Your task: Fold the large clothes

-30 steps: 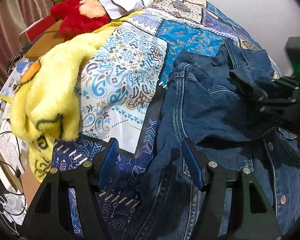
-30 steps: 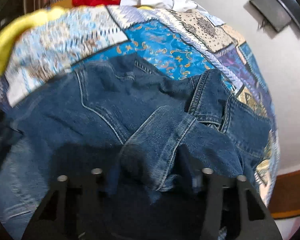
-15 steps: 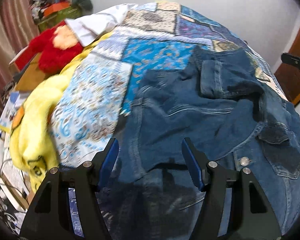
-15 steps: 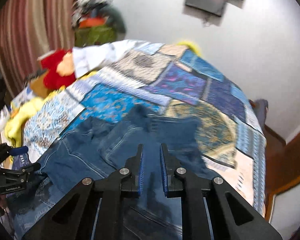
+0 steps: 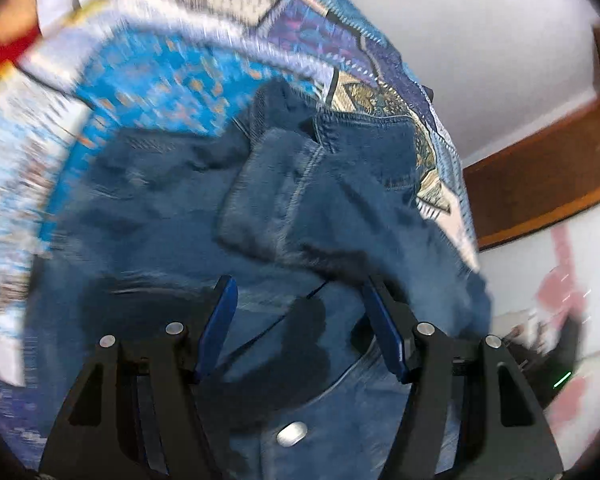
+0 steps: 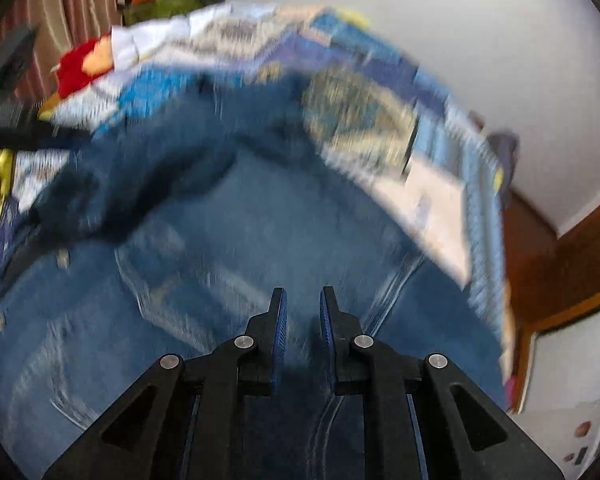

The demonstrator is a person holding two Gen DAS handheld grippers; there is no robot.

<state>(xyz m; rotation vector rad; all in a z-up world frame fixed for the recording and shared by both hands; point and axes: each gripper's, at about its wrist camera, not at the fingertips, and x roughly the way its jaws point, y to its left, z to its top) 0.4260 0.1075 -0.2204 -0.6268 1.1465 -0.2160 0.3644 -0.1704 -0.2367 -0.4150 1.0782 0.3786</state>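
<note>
A dark blue denim jacket lies spread on a patchwork quilt, with one cuffed part folded over its middle. My left gripper hangs open just above it, a metal button low between its fingers, and nothing is pinched. In the right wrist view the jacket fills the lower half, blurred by motion. My right gripper hovers above the denim with its jaws drawn together and no cloth between them.
The quilt covers a bed that ends at the right near brown wooden trim and a white wall. A red plush toy and white cloth lie at the far left. Striped curtains hang behind.
My right gripper let go of the denim fold it held, shut empty and rose. Both views swung right across the bed. My left gripper stayed open.
</note>
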